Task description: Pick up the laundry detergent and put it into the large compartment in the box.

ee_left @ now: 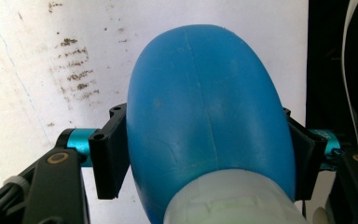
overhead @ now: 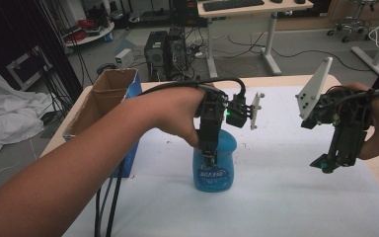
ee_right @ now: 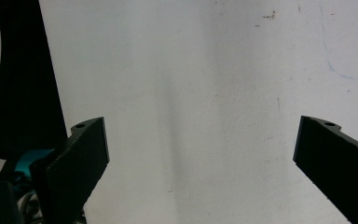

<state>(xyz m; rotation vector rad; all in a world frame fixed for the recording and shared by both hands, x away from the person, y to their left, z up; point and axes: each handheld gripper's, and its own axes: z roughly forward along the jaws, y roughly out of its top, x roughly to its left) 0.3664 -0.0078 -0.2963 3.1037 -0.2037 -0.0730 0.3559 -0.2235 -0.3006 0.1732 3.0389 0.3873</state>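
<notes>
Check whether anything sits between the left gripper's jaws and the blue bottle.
Nothing visible does. The left gripper has a jaw against each side of the blue bottle, with no gap or object between. The right gripper hangs open off to the side, over the white table cover.

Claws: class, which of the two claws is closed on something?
The left claw: its jaws press both sides of the blue bottle. The right claw hangs open over the white table cover.

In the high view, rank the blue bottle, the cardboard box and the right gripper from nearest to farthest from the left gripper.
1. Blue bottle: directly under the left gripper, clamped between its fingers.
2. Cardboard box: at the table's left edge, beyond the forearm.
3. Right gripper: open, over the white cloth at the far right; only slightly farther than the box.
</notes>
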